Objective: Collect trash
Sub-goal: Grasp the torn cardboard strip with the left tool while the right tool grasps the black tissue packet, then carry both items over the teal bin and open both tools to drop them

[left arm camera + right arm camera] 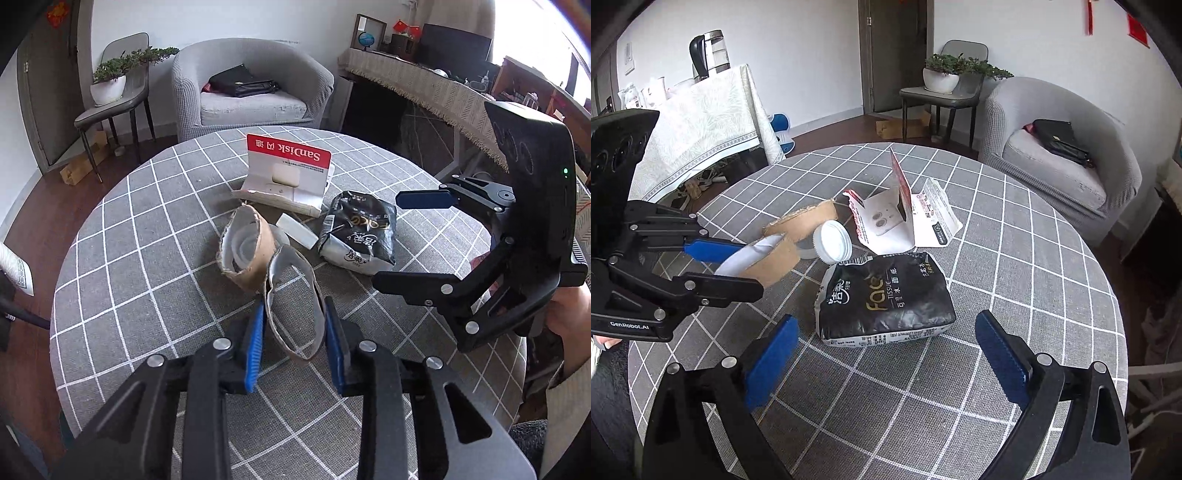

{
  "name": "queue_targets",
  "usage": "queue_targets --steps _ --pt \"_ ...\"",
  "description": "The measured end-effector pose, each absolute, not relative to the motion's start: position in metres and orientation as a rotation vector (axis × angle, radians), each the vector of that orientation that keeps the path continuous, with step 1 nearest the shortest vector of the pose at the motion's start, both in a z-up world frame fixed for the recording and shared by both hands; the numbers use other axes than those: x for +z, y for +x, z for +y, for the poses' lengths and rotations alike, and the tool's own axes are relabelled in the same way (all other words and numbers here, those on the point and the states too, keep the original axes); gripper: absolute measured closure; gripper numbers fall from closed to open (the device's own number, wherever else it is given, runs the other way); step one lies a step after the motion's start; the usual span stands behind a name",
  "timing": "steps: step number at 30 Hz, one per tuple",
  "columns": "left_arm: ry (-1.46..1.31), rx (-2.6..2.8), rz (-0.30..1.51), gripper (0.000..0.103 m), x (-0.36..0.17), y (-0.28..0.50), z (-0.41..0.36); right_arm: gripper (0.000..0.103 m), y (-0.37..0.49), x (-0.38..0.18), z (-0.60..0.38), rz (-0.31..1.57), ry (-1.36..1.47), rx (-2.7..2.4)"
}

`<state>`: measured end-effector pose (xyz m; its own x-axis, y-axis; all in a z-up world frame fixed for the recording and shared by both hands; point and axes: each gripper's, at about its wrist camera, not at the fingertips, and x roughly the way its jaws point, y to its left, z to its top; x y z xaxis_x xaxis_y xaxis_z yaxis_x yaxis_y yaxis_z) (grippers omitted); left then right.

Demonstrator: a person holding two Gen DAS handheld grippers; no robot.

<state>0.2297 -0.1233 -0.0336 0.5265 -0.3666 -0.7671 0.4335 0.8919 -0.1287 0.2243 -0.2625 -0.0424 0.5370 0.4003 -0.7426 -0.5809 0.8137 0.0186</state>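
Trash lies on the round grey checked table. My left gripper is shut on a squashed brown cardboard ring, which also shows in the right wrist view. A second cardboard ring lies just beyond it. A white lid sits beside the rings. A black tissue pack lies in front of my open, empty right gripper, also seen in the left wrist view. Torn red-and-white SanDisk packaging stands at the back.
A grey armchair with a black bag stands beyond the table. A chair with a potted plant is at the left. A cloth-covered desk is at the right, another covered table with a kettle at the far left.
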Motion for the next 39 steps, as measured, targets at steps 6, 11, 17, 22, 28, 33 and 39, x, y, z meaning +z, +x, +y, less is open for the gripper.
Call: queue_targets --steps 6,11,17,22,28,33,39 --pt "0.073 -0.508 0.876 0.070 -0.028 0.231 -0.114 0.005 0.238 -0.046 -0.253 0.849 -0.236 0.587" --pt "0.081 -0.510 0.863 0.070 -0.022 0.232 -0.107 0.005 0.243 -0.050 -0.243 0.870 -0.255 0.603" --pt "0.070 -0.496 0.855 0.070 -0.019 0.234 -0.092 0.005 0.249 -0.053 -0.233 0.891 -0.267 0.582" --pt "0.049 -0.487 0.843 0.070 -0.015 0.228 -0.080 0.010 0.244 -0.052 -0.234 0.888 -0.252 0.560" --pt "0.023 -0.457 0.824 0.070 -0.009 0.217 -0.067 0.028 0.235 -0.050 -0.242 0.873 -0.214 0.500" --pt "0.009 -0.427 0.805 0.071 -0.003 0.201 -0.058 0.029 0.222 -0.046 -0.241 0.875 -0.194 0.473" --pt "0.007 -0.397 0.797 0.071 -0.001 0.179 -0.043 0.029 0.202 -0.024 -0.233 0.835 -0.152 0.450"
